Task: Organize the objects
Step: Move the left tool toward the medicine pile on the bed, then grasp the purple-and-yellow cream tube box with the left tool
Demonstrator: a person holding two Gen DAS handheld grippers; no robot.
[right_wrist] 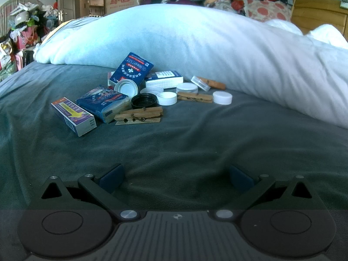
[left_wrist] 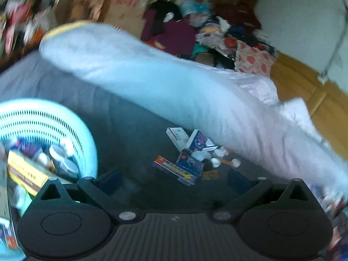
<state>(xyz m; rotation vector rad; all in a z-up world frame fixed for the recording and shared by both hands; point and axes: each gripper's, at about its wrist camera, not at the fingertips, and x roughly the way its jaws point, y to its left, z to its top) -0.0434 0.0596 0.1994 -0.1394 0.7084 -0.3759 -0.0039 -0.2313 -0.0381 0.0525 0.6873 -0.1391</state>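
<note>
Both tools are empty and between picks. The right hand-held gripper (right_wrist: 177, 177) hovers low over the bed (right_wrist: 195, 148), its fingers spread wide with nothing between them, facing the loose pile near the white duvet (right_wrist: 217, 43): a long purple-and-white box (right_wrist: 72, 115), two blue packets (right_wrist: 102, 103), wooden clothespins (right_wrist: 139, 115), a black cap (right_wrist: 144, 100) and several white caps (right_wrist: 222, 97). The left hand-held gripper (left_wrist: 174, 179) is likewise spread and empty, held higher beside the pale blue slotted basket (left_wrist: 65, 126), which already holds a yellow box (left_wrist: 26, 171) and some jars. My reading is that sorting is partly done, and the next move calls for the right tool to advance and close on the nearest item, probably the clothespins or the box. The left view is motion-blurred, the basket is cut off by the frame, and its contents are hard to identify.
</note>
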